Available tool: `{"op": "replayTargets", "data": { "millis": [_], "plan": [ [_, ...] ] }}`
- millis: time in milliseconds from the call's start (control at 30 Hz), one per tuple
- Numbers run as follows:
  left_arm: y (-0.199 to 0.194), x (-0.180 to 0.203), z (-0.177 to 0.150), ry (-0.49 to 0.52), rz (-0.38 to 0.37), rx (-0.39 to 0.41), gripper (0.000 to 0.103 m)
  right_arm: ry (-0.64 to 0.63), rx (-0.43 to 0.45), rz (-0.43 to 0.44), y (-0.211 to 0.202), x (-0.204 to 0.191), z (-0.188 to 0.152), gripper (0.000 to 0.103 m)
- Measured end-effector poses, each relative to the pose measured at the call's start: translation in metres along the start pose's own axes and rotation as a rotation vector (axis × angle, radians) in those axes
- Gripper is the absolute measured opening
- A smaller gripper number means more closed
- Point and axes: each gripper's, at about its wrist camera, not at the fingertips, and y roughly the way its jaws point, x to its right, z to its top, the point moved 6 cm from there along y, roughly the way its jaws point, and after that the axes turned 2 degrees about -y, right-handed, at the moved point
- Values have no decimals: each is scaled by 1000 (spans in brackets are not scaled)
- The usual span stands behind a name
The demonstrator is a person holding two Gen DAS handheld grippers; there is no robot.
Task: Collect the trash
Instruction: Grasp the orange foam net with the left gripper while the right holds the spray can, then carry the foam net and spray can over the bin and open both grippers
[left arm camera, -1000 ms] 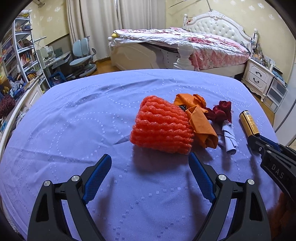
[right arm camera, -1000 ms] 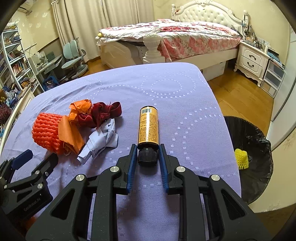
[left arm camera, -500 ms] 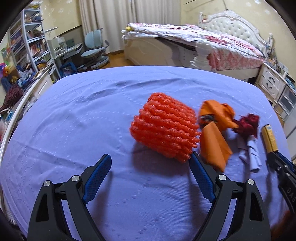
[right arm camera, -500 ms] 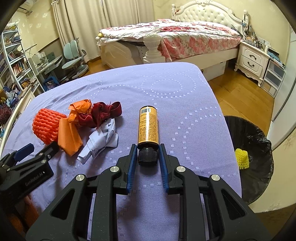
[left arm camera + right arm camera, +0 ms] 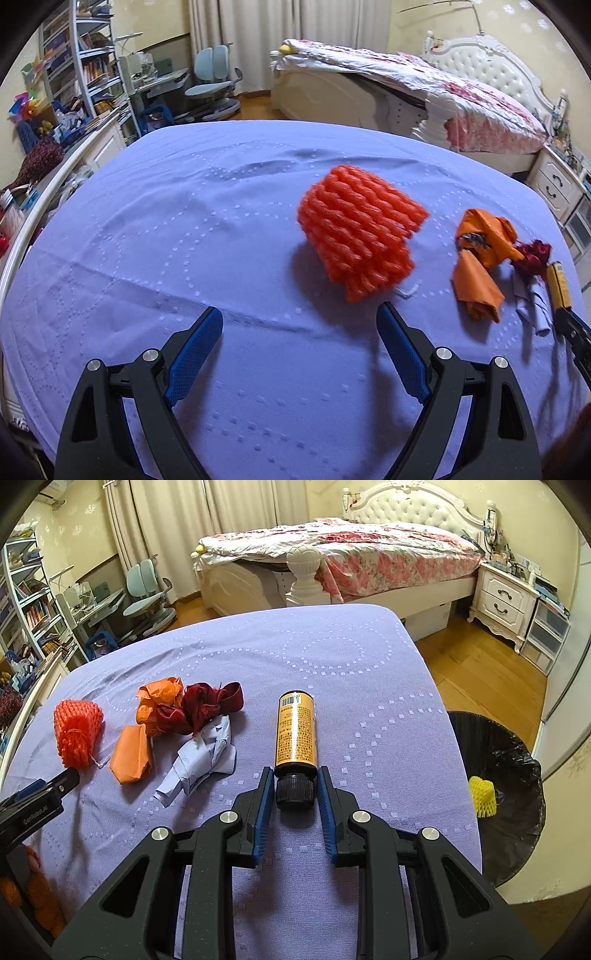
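**Bottle clamped, foam net waiting**

Bottle first: our right tool [image 5: 295, 786] is clenched on the black cap of the amber plastic bottle with the printed label [image 5: 295, 731], which lies flat on the lilac-clothed counter [image 5: 332, 657] with its base pointing away from us. We judge the cap was chosen because it is the narrow, ridged end, so the pads can bite without sliding on the smooth body.

Our left tool [image 5: 299, 328] is released, jaws spread wide and empty, hovering above the cloth. The orange ribbed foam fruit net [image 5: 358, 236] lies just ahead, off toward its right finger and not between the jaws. The wide spread suits that bulky, soft piece, which will likely squash under pressure.

Other trash lies between the two tools: a crumpled orange wrapper [image 5: 147, 720], a dark red crumpled wrapper [image 5: 207, 705] touching it, and a wad of pale lilac paper [image 5: 207, 757] just beside the bottle. None of them touches the bottle, so lifting it looks unobstructed.

The round bin with the black liner [image 5: 517, 760] stands on the wooden floor off the counter's right edge, already holding a yellow foam net [image 5: 482, 797]. For the bottle the path there looks clear; the net is the farthest piece from the bin.
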Motion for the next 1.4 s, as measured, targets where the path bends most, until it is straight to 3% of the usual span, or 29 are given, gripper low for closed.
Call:
{"op": "replayTargets", "data": {
  "millis": [133, 633, 667, 700, 800, 900, 1400],
  "plan": [
    [-6, 19, -1, 17, -59, 8, 85, 0, 0, 0, 0, 0, 0, 24],
    [18, 27, 31, 40, 2, 43, 85, -11, -3, -1, 6, 0, 6, 24],
    [18, 26, 31, 40, -4, 45, 79, -11, -3, -1, 5, -1, 6, 24],
    [19, 27, 31, 45, -10, 45, 65, -11, -4, -1, 5, -1, 6, 24],
    [24, 28, 26, 65, -34, 14, 47, -12, -4, 1, 6, -1, 7, 24],
    [22, 28, 26, 63, -60, 21, 41, -17, -4, 1, 6, -2, 7, 24],
    [-16, 35, -3, 96, -130, 51, 37, -13, 13, 22, -16, 3, -10, 23]
  ]
}}
